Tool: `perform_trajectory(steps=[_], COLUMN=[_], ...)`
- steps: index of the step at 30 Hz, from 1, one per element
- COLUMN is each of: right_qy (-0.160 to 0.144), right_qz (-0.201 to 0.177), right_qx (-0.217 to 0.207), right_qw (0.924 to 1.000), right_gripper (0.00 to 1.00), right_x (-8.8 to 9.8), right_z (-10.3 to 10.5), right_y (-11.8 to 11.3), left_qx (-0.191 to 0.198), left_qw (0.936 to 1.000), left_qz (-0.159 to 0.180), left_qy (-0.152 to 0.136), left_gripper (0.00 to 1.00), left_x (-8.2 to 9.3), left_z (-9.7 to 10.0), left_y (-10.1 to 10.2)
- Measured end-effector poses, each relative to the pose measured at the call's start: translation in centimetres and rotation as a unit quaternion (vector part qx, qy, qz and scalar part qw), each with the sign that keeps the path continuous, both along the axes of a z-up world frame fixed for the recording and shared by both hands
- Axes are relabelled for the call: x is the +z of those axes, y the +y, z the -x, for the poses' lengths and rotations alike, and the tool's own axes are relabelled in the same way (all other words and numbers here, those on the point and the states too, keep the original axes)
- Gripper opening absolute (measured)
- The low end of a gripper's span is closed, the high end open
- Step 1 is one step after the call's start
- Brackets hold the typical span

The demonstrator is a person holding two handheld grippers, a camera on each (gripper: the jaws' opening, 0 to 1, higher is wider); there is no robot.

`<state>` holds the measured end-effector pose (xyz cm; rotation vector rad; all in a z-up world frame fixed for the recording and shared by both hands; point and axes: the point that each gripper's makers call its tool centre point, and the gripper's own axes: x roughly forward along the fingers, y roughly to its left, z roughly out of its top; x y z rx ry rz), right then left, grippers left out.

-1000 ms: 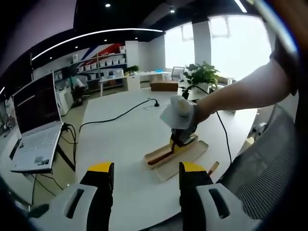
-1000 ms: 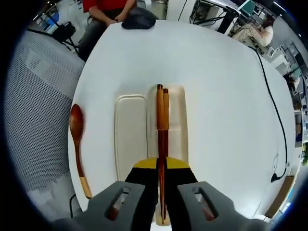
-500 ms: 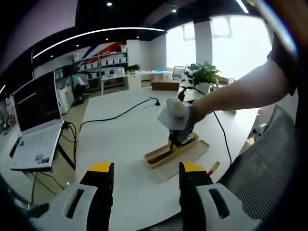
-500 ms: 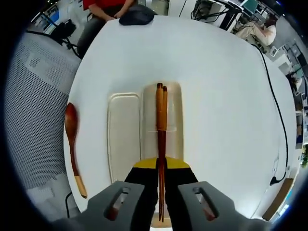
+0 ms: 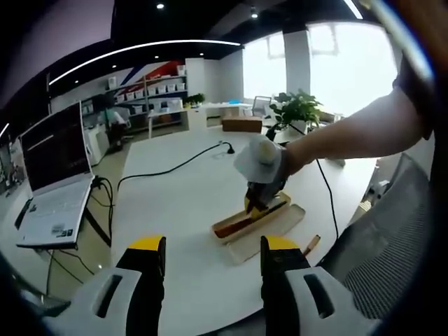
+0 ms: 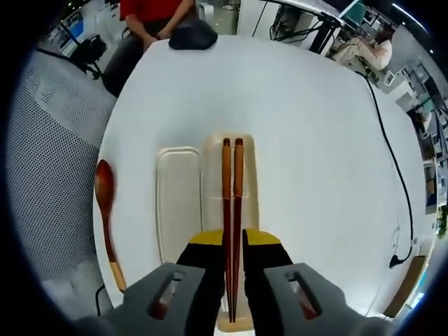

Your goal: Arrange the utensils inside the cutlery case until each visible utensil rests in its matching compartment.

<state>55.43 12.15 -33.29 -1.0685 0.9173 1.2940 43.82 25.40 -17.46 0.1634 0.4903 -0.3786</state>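
Since a second ago the chopsticks [image 6: 232, 210] have gone from stacked one over the other to lying side by side, and our right gripper's [image 6: 234, 241] jaws have parted a little. The left gripper [image 5: 213, 253] has kept its wide gap.

The white table [image 6: 308, 140] carries everything. On it lies the case [image 6: 246, 150], a pale open tray, with its lid [image 6: 178, 203] flat just beside it. In the left gripper view the case [image 5: 280, 222] sits well ahead of our empty left jaws, with the right gripper [image 5: 256, 203] down over it.

The chopsticks run lengthwise inside the case, their near ends between our right jaws. The jaws stand slightly apart around the pair; we cannot tell whether they still pinch them.

The spoon [image 6: 106, 210] lies on the table outside the case, beyond the lid, near the table's edge.
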Motion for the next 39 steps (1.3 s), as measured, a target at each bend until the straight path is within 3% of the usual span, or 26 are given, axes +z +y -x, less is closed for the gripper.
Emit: perform_trajectory(steps=[7, 14, 30, 39], right_qy=[-0.015, -0.038, -0.071, -0.074], right_qz=[-0.008, -0.039, -0.07, -0.074], right_qx=[-0.011, -0.054, -0.098, -0.122], right_qw=[0.9998, 0.9971, 0.9902, 0.987], right_gripper=[0.06, 0.05, 0.12, 0.15], right_x=[1.1, 2.8, 6.5, 7.4], right_z=[0.1, -0.6, 0.9, 2.8], right_y=[-0.9, -1.8, -5.7, -8.7], left_qx=[-0.002, -0.007, -0.012, -0.012], left_qw=[1.0, 1.0, 0.9999, 0.9999], left_qz=[0.0, -0.006, -0.009, -0.01], left_qy=[-0.004, -0.002, -0.005, -0.008], left_gripper=[0.56, 0.56, 0.56, 0.56], left_x=[0.2, 0.0, 0.1, 0.2], left_z=[0.0, -0.1, -0.1, -0.1], left_y=[-0.1, -0.1, -0.4, -0.4])
